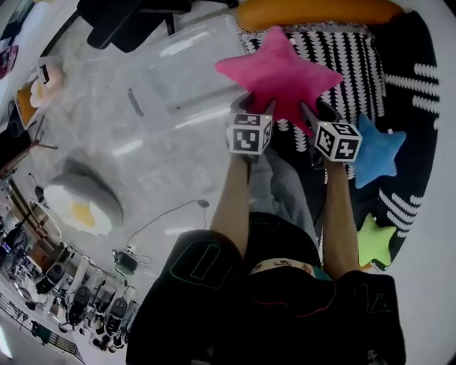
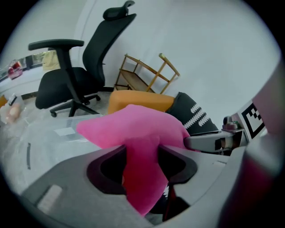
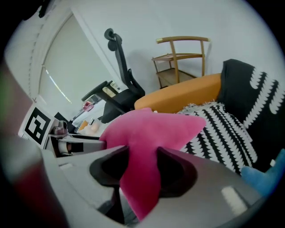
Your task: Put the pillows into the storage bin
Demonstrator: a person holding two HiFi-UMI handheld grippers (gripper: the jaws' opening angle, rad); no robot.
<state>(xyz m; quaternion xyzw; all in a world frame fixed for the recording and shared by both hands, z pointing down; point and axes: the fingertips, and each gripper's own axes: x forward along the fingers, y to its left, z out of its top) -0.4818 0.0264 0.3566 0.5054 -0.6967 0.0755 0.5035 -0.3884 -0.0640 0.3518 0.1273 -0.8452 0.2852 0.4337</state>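
Three star pillows are visible. The pink star pillow is held up over the black-and-white patterned cover, just beside the right edge of the clear storage bin. The left gripper and the right gripper each pinch one of its lower points. The blue star pillow and the green star pillow lie along the cover's right edge. One orange bolster lies at the cover's far edge. The bin's contents cannot be made out.
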